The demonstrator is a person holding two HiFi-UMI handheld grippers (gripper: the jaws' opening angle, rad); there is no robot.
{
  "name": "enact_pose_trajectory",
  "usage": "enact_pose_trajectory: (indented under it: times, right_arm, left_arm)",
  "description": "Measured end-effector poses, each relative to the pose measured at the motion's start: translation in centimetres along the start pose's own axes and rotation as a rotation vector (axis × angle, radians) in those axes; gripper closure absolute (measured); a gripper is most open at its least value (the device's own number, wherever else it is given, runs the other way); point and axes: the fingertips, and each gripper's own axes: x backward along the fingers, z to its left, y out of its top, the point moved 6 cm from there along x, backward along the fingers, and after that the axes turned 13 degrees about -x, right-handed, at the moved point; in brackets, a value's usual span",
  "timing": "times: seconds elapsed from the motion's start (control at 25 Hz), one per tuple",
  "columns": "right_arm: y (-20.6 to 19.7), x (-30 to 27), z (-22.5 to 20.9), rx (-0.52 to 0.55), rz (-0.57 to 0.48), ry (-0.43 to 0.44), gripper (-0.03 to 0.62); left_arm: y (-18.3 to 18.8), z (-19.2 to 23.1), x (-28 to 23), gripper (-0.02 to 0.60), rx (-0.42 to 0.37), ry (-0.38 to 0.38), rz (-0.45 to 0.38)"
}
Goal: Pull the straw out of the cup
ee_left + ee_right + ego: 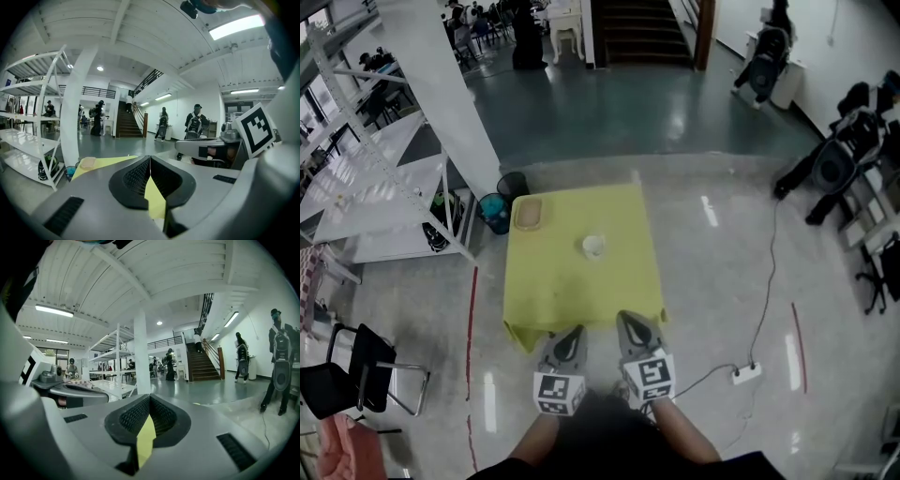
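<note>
Before table (553, 291); grippers (575, 332) (625, 319) level, closed

Matching grey grippers, pretty chunky
Both the left gripper (575, 332) and right gripper (624, 319) have smooth grey shells, black mesh-textured pads (135, 178) and a cube (559, 393) with black-and-white square markers; person's in dark clothes (609, 427).

Cup (593, 246) on the desk (572, 295) looks tiny (any straw too small to tell); forearms (686, 437) cut off below.
</note>
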Motion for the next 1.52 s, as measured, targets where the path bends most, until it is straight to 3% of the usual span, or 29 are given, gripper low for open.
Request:
enact_pose_trajectory:
  times: [0.2, 0.64, 0.84, 1.04, 1.52]
  right_arm:
    - [0.1, -2.3, -0.7, -0.008, 0.019, -0.022, 0.577]
    - [0.6, -10.6, -2.7, -0.011, 0.069, -0.084, 0.577]
    - [-1.3, -14.0, -1.0, -0.033, 0.19, -0.118, 0.577]
    - [-2.5, -16.8, -0.5, -0.038, 0.172, -0.117, 0.577]
    - [-3.4, -20.9, -3.3, -0.054, 0.208, -0.122, 0.577]
  left_arm:
    - [-0.5, 2.1, -2.0, 0.537, 0.034, 0.003, 0.0]
    - [-2.2, 7.5, -9.0, 0.537, 0.053, -0.105, 0.021]
    - [-4.6, 11.4, -9.7, 0.537, 0.098, -0.135, 0.067]
    - [-5.2, 14.2, -11.5, 0.537, 0.096, -0.141, 0.05]
    - [-7.3, 15.9, -15.7, 0.536, 0.129, -0.153, 0.119]
